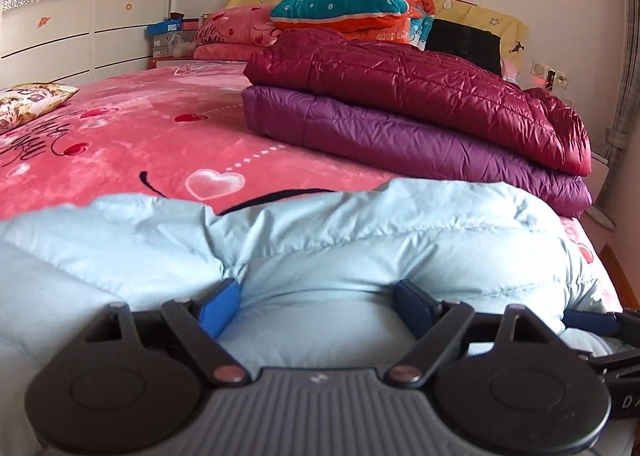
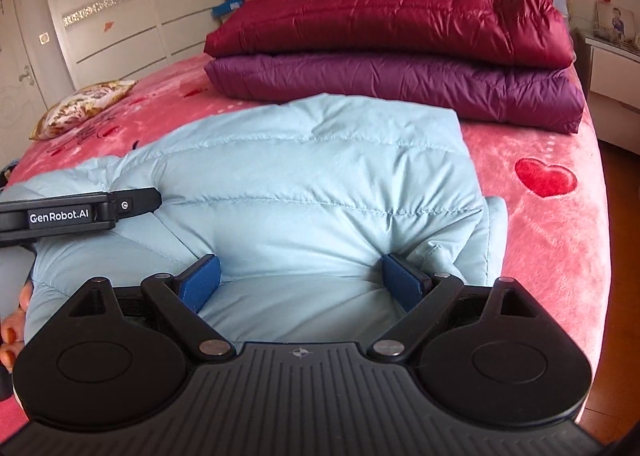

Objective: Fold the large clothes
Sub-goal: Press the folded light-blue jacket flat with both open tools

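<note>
A light blue puffer jacket (image 2: 312, 183) lies on the pink bed, partly folded; it fills the lower part of the left wrist view (image 1: 360, 240). My left gripper (image 1: 318, 304) is open, its blue pads pressed into the jacket's puffy fabric. My right gripper (image 2: 300, 280) is open too, with the jacket's near edge bulging between its pads. The left gripper's black body (image 2: 80, 211) lies over the jacket at the left of the right wrist view. The right gripper's finger (image 1: 588, 322) shows at the right edge of the left wrist view.
A dark red folded jacket (image 2: 392, 23) lies on a purple one (image 2: 400, 91) behind the blue jacket. The pink heart-print bedspread (image 1: 140, 143) has a floral cushion (image 2: 84, 107) at left. Quilts and pillows (image 1: 352, 7) are at the headboard. A nightstand (image 2: 612, 67) stands right.
</note>
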### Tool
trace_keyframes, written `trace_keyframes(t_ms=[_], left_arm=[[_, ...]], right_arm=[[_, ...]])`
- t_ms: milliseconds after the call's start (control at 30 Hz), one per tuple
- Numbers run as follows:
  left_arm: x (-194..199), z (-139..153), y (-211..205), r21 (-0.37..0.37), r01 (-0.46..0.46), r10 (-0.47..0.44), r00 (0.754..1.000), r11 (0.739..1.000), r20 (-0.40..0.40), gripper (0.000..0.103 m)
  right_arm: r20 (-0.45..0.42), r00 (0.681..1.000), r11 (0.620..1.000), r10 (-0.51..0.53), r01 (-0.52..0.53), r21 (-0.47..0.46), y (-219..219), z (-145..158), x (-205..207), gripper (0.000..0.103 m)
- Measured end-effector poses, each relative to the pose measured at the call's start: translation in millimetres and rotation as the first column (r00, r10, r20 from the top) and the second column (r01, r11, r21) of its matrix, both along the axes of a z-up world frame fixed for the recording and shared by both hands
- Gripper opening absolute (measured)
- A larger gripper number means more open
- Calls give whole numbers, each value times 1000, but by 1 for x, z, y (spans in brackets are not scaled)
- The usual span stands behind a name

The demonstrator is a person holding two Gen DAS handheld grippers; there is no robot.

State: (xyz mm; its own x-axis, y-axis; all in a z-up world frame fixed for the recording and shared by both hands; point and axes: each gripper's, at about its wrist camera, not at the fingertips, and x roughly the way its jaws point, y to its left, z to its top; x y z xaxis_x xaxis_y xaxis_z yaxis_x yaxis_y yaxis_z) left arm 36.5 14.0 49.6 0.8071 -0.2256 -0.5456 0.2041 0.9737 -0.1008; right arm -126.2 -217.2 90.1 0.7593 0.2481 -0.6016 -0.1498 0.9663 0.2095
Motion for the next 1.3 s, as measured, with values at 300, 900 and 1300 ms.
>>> trace_keyframes(t_ms=[300,900,1300], left_arm=[[-3,-9,1,-16,12,-12,1000,1000,17,86],[-42,24,-5,91,22,-23,1000,996,12,99],[-58,12,-7,135,42,-45,999,990,19,100]], right_arm=[[6,1000,999,7,-7,-52,14,-3,-3,103],[114,993,992,-30,43,-117,23,30,-62,103],[11,1000,992,-27,28,-125,33,10,-66,103]])
